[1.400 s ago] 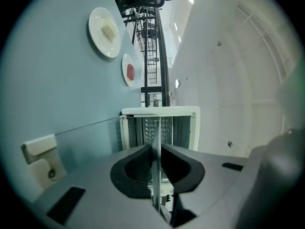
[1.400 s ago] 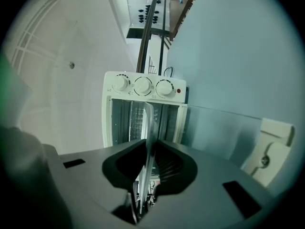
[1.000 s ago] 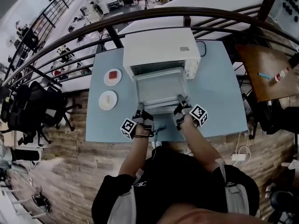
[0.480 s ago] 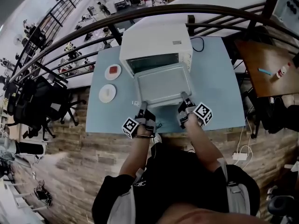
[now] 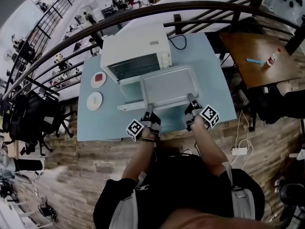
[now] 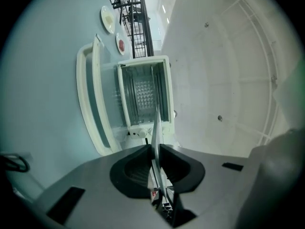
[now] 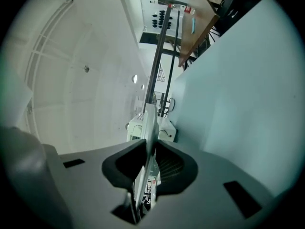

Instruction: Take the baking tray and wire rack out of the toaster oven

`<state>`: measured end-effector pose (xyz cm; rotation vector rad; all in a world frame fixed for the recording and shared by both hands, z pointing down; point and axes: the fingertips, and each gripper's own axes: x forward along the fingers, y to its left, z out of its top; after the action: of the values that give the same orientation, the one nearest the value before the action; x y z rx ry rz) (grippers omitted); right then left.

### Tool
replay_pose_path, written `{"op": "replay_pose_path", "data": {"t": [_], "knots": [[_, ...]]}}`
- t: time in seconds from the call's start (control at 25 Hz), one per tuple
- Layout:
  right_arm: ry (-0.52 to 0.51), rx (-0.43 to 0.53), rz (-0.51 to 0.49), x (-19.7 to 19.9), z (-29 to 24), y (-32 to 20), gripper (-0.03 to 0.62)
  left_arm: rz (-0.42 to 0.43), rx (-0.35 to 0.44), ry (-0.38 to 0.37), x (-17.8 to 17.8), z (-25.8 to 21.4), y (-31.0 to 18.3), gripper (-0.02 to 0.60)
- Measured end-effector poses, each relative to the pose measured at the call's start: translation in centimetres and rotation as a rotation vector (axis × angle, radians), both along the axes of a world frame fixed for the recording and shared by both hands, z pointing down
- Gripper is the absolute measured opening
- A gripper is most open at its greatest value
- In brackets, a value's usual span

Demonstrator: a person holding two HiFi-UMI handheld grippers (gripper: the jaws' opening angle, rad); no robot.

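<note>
The baking tray (image 5: pixel 169 86) is out of the toaster oven (image 5: pixel 136 49), level above the bench (image 5: pixel 214 66), just near and right of the oven's mouth. The left gripper (image 5: pixel 149 110) and right gripper (image 5: pixel 191 100) each have their fingers clamped on its near rim. Two plates (image 5: pixel 98 79) lie farther left.

Dull metal baking tray (image 5: pixel 169 86), smooth white toaster oven (image 5: pixel 136 46), matt table (image 5: pixel 214 80).

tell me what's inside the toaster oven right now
Gridded metal, perhaps the wire rack, shows in the toaster oven in the left gripper view; its housing covers the rest. The baking tray is outside.
</note>
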<state>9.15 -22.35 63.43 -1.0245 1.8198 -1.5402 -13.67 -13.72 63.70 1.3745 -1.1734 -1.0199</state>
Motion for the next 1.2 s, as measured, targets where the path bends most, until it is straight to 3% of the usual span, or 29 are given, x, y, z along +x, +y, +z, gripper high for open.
{"op": "replay_pose_path", "data": {"t": [0.28,0.56,1.0,1.2], "knots": [[0.040,-0.037,0.092,7.9,1.9,-0.2,0.069,0.124,-0.061,-0.035,7.7,1.9,-1.3,0.066],[0.092,-0.109,0.153,12.8,4.5,0.1,0.075,0.220,-0.147,-0.093,12.2,4.5,-1.7,0.078],[0.281,-0.300,0.148,14.7,10.0,1.2,0.092,0.293,-0.366,-0.176,14.0,9.3,-1.0,0.091],[0.347,-0.346,0.131,14.8,11.4,1.3,0.097,0.308,-0.424,-0.198,14.1,10.7,-0.7,0.092]]}}
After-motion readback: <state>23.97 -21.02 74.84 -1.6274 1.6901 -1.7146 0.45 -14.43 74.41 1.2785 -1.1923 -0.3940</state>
